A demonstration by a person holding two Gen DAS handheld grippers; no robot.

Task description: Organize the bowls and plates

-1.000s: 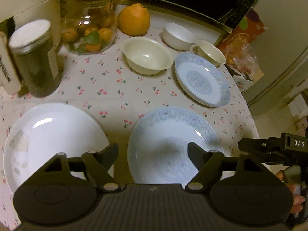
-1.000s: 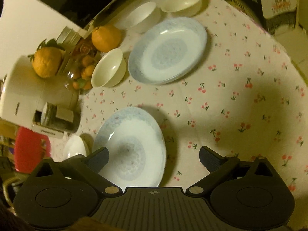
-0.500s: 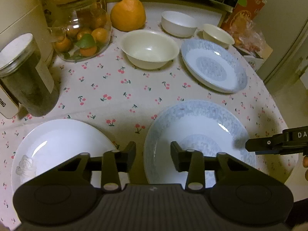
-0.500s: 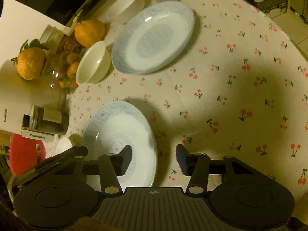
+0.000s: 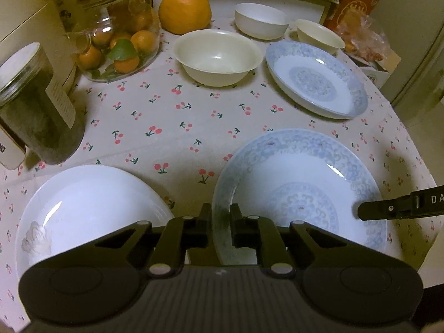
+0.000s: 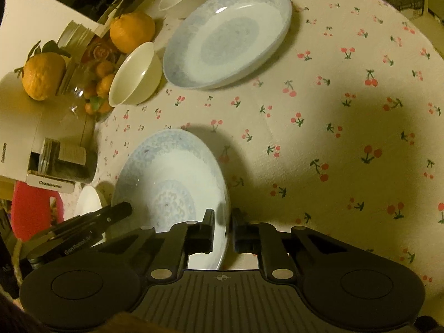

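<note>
Black, the left gripper point(image 5: 221, 223) pointed steeply down, its jaws clamped on the left rim of the nearer blue-patterned ceramic plate point(image 5: 302, 191); the right gripper point(image 6: 222, 229) pinched that plate's opposite rim. Just beside it sat a plain white plate point(image 5: 83, 211). A second blue-patterned plate point(image 5: 316, 83) and three cream bowls point(image 5: 217, 57) stood farther back. Open cherry-print tablecloth point(image 5: 166, 119) lay between them.
</note>
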